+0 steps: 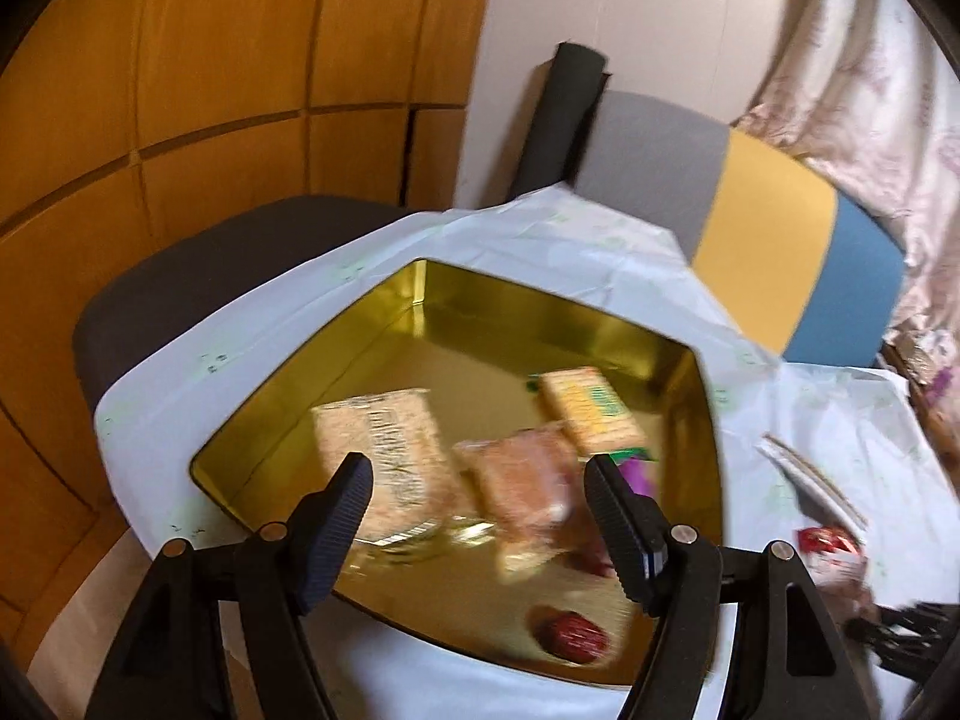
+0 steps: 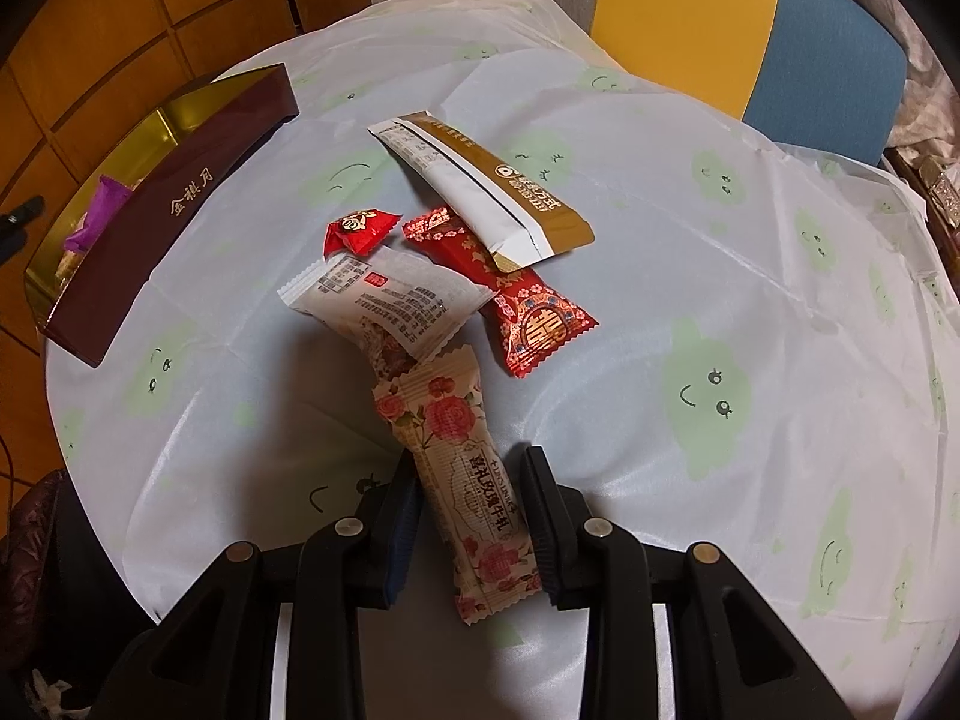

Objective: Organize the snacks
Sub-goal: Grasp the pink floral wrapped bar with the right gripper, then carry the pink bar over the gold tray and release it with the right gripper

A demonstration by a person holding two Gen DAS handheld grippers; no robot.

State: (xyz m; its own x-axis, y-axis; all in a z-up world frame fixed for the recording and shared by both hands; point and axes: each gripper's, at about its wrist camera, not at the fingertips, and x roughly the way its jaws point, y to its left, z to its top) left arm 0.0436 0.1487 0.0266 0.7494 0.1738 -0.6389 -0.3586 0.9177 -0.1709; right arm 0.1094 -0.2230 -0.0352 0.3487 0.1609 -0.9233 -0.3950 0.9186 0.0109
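My left gripper (image 1: 478,465) hangs open over a gold tin (image 1: 540,324), with nothing between its fingers. Inside the tin lie a pale cracker packet (image 1: 384,450), an orange-brown packet (image 1: 528,480), a yellow-green packet (image 1: 591,408), a purple wrapper (image 1: 636,474) and a red candy (image 1: 573,636); this view is blurred. My right gripper (image 2: 471,462) is shut on a rose-print snack bar (image 2: 462,480), pinching its long sides. Beyond it on the cloth lie a white packet (image 2: 390,294), a red packet (image 2: 528,312), a small red candy (image 2: 360,228) and a white-and-gold sachet (image 2: 480,186).
The round table wears a pale cloth with green smiley faces (image 2: 720,240). The tin's maroon wall (image 2: 180,204) stands at the table's left edge. A grey, yellow and blue chair (image 1: 768,240) and a dark chair (image 1: 210,282) stand behind, against wooden wall panels (image 1: 180,90).
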